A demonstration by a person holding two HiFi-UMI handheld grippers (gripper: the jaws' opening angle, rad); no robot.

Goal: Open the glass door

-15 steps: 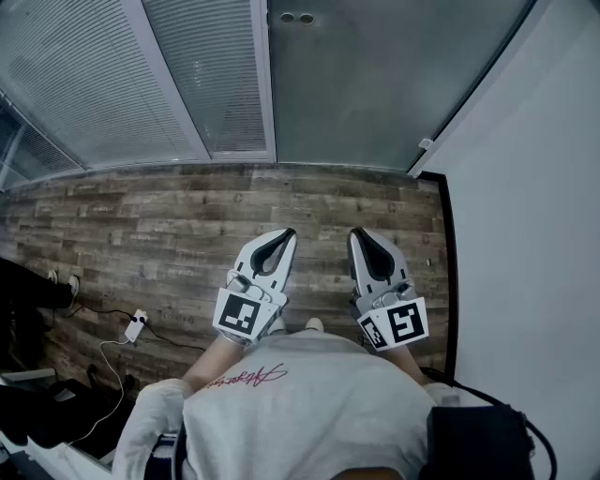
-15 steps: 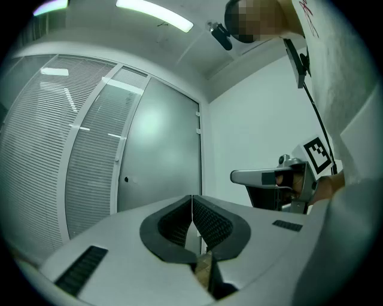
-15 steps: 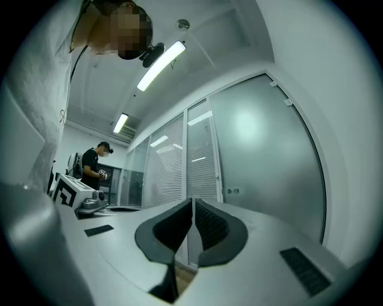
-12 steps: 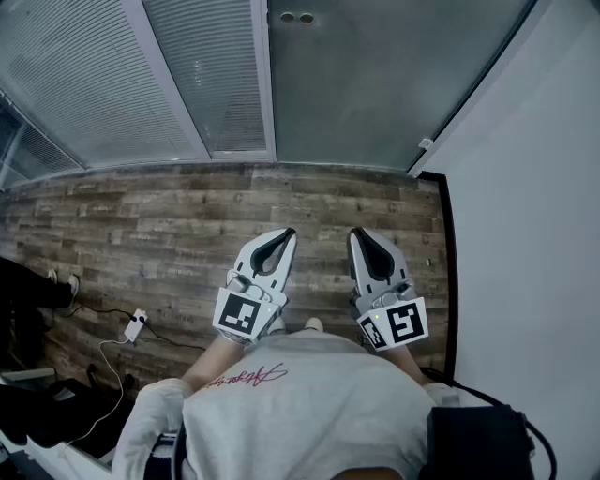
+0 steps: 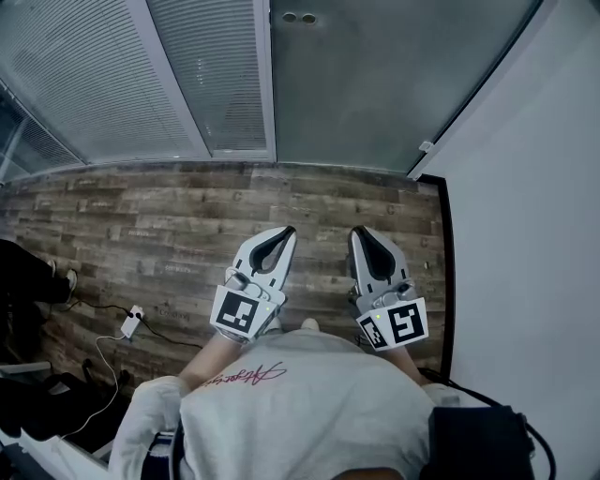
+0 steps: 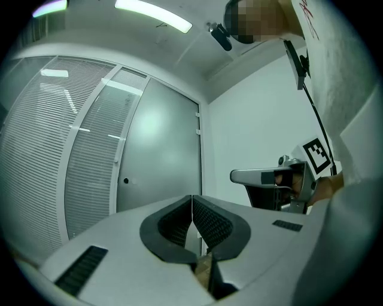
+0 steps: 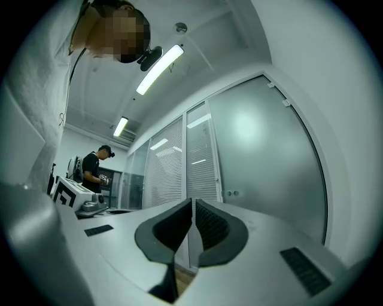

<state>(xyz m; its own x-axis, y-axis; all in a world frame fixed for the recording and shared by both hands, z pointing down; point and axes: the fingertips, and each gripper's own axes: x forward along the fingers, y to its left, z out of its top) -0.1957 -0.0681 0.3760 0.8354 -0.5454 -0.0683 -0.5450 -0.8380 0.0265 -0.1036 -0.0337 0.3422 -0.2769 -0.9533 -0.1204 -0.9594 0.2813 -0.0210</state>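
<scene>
You are standing on the wood floor (image 5: 169, 220) and holding both claws close to your body, pointing forward and about level. The glass door (image 5: 375, 84) is straight ahead of them and well apart from both, so neither claw is touching it.

The left gripper (image 5: 284, 232) is closed, its two dark pads pressing together with nothing between them. The right gripper (image 5: 360, 232) is closed and empty too (its own view shows the pads meeting at the tips).

The door is a tall, frosted pane standing upright between the white post (image 5: 265, 84) on its left and the white wall (image 5: 534, 234) on its right. Two small round fittings (image 5: 298, 17) are sitting near its left edge — that is likely the side where it opens, because small clips that look like hinges are showing on the wall side.

Those fittings are lying ahead of the gap between your two claws, a bit closer in line with the left one. I think the left hand is getting the shorter reach, though both are about equally far from the glass.

Nothing here is a box or bin holding things — only the door matters. You are going to need to step closer first.
</scene>
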